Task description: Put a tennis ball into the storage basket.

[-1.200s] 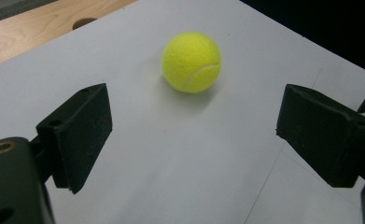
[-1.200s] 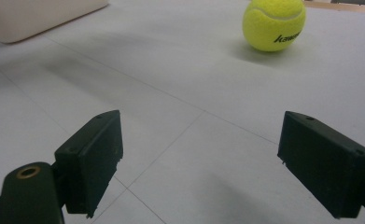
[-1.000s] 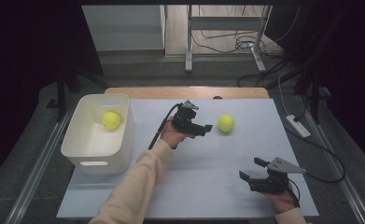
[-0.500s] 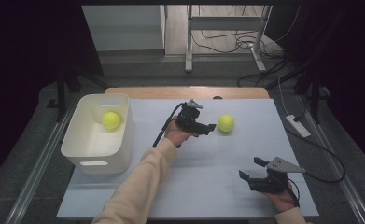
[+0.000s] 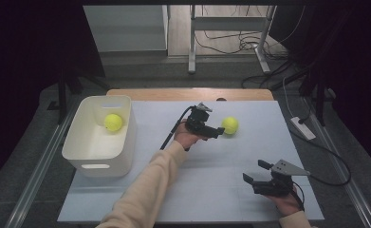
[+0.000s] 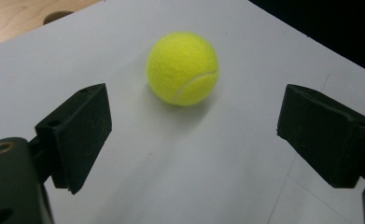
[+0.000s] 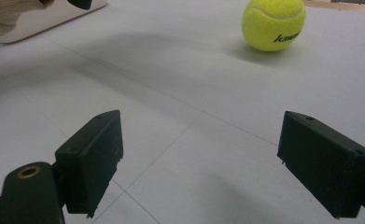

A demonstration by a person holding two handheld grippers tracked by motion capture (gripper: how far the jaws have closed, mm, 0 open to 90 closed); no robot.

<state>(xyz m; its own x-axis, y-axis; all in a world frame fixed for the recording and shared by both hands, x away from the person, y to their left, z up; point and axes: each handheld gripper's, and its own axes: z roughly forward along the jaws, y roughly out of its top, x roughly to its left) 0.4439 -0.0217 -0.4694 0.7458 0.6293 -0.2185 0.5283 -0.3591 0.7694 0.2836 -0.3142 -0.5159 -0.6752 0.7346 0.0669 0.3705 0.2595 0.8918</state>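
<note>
A yellow tennis ball [image 5: 230, 125] lies on the white table sheet [image 5: 211, 161], right of centre toward the back. My left gripper [image 5: 218, 131] hovers just left of it, open, with nothing between its jaws. In the left gripper view the ball [image 6: 183, 68] sits a little ahead of the wide-apart jaws. A second yellow ball [image 5: 113, 122] rests inside the white bin [image 5: 96, 159] at the left. My right gripper [image 5: 254, 173] stands open near the front right of the table. In the right gripper view the loose ball [image 7: 273, 24] shows far off.
A bare wooden strip [image 5: 183, 94] runs along the table's far edge. Beyond it stand metal desk legs [image 5: 191, 42] and floor cables [image 5: 240, 45]. A power strip [image 5: 302, 127] lies on the floor at the right.
My left hand has moved right and a little down, closing in on the loose ball. The right hand has kept still.
</note>
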